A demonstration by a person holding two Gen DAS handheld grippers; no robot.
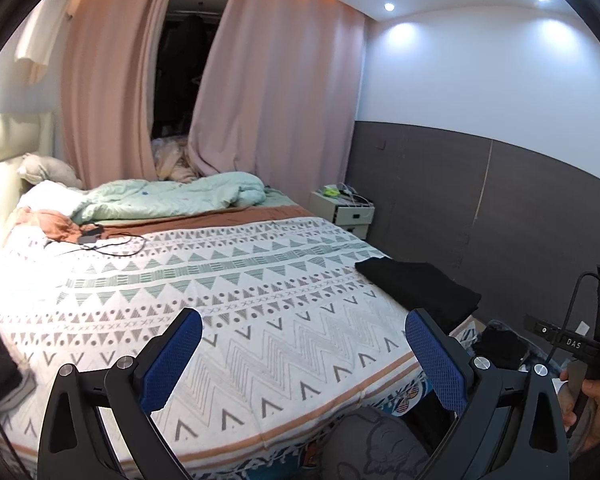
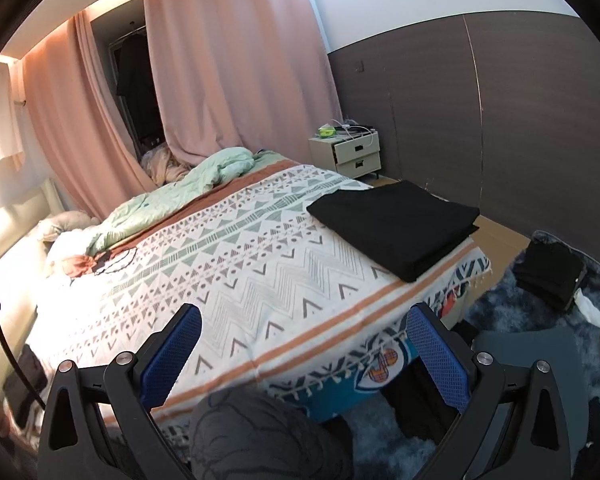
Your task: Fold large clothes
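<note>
On the bed (image 2: 236, 264), a folded black garment (image 2: 396, 224) lay beyond the released right gripper (image 2: 304, 344); the left gripper (image 1: 304, 344) gaped empty.

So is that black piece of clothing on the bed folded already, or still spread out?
Folded. The black garment lies as a neat rectangle at the bed's corner, with stacked layers showing along its near edge. Neither gripper touches it.

pink curtains (image 1: 276, 92), nightstand (image 2: 346, 151), mint duvet (image 1: 172, 198)

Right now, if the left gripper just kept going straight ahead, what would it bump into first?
Probably the patterned bedspread: the open left gripper points across it, holding nothing. Depth is hard to judge.
</note>
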